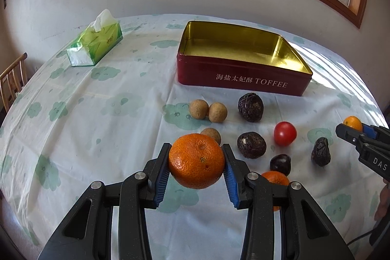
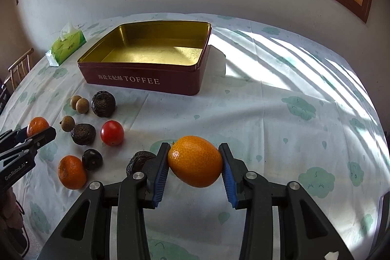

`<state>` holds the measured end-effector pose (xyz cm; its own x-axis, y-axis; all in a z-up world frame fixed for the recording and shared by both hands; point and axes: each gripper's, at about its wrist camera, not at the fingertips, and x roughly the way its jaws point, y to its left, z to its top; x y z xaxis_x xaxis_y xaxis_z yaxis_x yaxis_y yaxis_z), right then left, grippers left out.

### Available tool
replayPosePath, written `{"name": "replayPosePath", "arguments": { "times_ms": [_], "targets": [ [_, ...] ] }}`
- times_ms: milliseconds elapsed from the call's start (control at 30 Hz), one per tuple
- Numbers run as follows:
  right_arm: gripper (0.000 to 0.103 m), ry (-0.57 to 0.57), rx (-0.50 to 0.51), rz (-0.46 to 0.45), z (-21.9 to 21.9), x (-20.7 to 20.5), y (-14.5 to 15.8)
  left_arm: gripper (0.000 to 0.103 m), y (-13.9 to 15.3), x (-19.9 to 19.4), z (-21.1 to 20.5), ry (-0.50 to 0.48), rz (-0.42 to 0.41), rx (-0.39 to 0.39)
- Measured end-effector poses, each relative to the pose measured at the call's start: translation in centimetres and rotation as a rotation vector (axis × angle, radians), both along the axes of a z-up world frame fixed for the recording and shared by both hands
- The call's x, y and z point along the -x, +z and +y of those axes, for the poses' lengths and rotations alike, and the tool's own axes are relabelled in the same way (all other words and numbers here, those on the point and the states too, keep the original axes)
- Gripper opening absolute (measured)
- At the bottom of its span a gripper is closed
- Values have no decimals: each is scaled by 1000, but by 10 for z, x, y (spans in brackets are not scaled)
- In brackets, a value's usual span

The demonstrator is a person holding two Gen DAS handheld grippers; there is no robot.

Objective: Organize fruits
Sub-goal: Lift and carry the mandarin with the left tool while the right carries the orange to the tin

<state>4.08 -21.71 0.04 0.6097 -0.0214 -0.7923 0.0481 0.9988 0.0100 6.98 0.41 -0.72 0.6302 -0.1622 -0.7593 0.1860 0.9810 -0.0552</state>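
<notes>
Left tool (image 1: 196,161) angled downward, low centre of frame, clenched on a mandarin (image 1: 196,160) above the counter (image 1: 97,101). Right tool (image 2: 195,161) pitched likewise, gripping an orange (image 2: 195,161). Toffee tin (image 1: 241,74) beyond, upper centre.

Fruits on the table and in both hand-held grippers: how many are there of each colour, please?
Orange fruits: 3
Tan fruits: 3
Dark fruits: 4
Red fruits: 1
Total: 11

Tin (image 1: 234,79) behind loose fruit (image 1: 251,107) on table (image 1: 97,113); tissue pack (image 1: 95,43) far left.
</notes>
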Motion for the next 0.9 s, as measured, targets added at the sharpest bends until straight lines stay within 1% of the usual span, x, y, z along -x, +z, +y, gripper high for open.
{"name": "replayPosePath", "arguments": {
  "times_ms": [233, 333, 467, 567, 633, 767, 833, 900],
  "targets": [
    [37, 9, -9, -22, 2, -14, 13, 42, 20, -21, 2, -4, -46, 16],
    [37, 15, -15, -40, 4, -24, 21, 42, 27, -33, 3, -11, -82, 9],
    [37, 25, -14, -60, 7, -39, 30, 42, 33, -54, 4, -26, -84, 23],
    [37, 33, -14, -71, 10, -53, 36, 42, 38, -71, -1, -45, -99, 15],
    [37, 40, -13, -76, 13, -64, 38, 42, 41, -84, -4, -53, -100, 14],
    [37, 51, -19, -79, 17, -87, 40, 42, 42, -109, -10, -66, -79, 40],
    [37, 56, -29, -75, 19, -98, 38, 42, 40, -122, -13, -73, -60, 56],
    [37, 60, -31, -66, 21, -110, 35, 42, 36, -133, -17, -80, -46, 56]
  ]
}}
